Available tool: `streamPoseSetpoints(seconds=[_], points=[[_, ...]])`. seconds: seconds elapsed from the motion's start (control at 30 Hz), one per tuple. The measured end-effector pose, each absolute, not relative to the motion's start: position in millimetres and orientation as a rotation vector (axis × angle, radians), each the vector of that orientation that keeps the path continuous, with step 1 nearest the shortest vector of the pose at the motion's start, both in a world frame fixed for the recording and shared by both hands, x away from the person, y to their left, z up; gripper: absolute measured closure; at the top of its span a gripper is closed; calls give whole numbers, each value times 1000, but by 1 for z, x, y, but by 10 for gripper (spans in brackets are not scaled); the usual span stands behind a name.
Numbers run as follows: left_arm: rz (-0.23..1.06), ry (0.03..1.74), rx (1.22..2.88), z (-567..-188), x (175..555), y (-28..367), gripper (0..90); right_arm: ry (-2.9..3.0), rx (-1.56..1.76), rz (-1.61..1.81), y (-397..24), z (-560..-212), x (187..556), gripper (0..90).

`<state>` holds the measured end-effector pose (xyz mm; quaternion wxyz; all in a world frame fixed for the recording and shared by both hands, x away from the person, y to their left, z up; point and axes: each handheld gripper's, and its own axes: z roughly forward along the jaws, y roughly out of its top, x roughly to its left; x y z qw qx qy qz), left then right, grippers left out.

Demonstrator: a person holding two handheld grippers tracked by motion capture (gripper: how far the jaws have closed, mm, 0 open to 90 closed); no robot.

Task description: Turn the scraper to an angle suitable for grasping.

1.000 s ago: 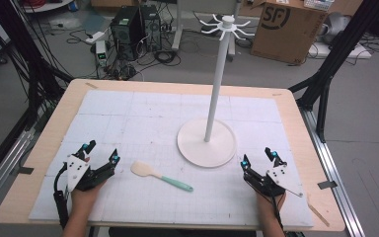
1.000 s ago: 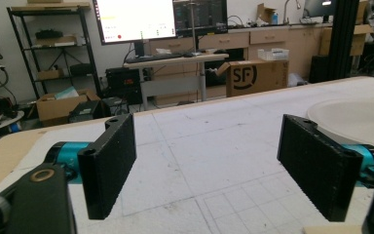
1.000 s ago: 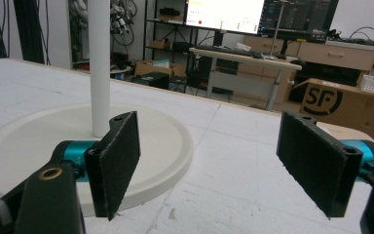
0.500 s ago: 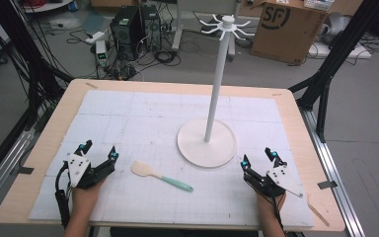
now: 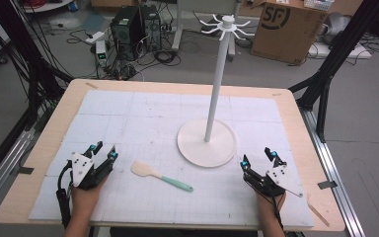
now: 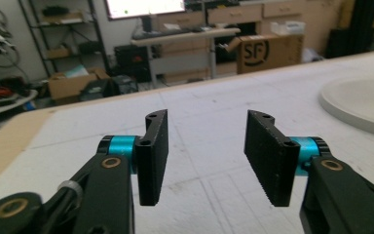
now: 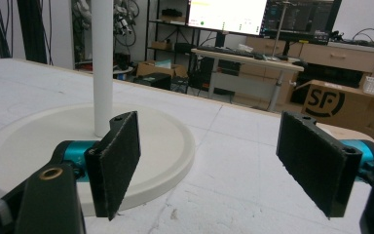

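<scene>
Tabletop-wise, with the left tool (image 5: 104, 150) just narrowed on nothing and the right tool (image 5: 259, 157) spread wide and empty, the flat spatula (image 5: 160, 176) could easily get shoved instead of gripped.

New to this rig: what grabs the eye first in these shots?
The tall white stand with hook arms at its top rises from a round base right of the mat's centre. In front of it a spatula with a pale blade and teal handle lies flat, untouched. The left gripper and right gripper flank it near the front edge; the left's jaws have just been closing, nothing between them.
</scene>
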<state>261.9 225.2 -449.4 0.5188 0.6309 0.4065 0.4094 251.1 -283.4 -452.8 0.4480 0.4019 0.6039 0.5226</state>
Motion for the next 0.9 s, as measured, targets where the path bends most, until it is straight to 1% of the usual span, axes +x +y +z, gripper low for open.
streamPoseSetpoints(seconds=[0.03, 0.07, 0.1, 0.13, 0.17, 0.2, 0.27, 0.4, 0.57, 0.7, 0.9], points=[[962, 965, 1536, -449, 262, 225, 582, 1499, 999, 1296, -283, -453, 251, 240], [951, 954, 1555, -448, 262, 224, 582, 1499, 999, 1296, -283, -453, 251, 240], [938, 939, 1570, -448, 262, 223, 644, 1499, 996, 1296, -283, -453, 251, 240], [925, 923, 1578, -448, 261, 223, 644, 1499, 996, 1296, -283, -453, 251, 240], [914, 909, 1585, -447, 261, 222, 703, 1498, 996, 1296, -283, -453, 251, 240], [901, 896, 1594, -447, 260, 222, 734, 1500, 996, 1296, -283, -453, 251, 240], [870, 873, 1606, -446, 260, 220, 772, 1499, 995, 1296, -283, -453, 251, 240], [829, 802, 1666, -445, 257, 216, 888, 1501, 993, 1293, -283, -453, 251, 241], [824, 740, 1736, -445, 256, 209, 898, 1502, 1001, 1297, -283, -453, 251, 242], [747, 728, 1778, -444, 257, 202, 899, 1503, 1002, 1298, -283, -453, 251, 243], [654, 650, 1873, -444, 256, 184, 899, 1507, 1003, 1298, -283, -453, 251, 243]])
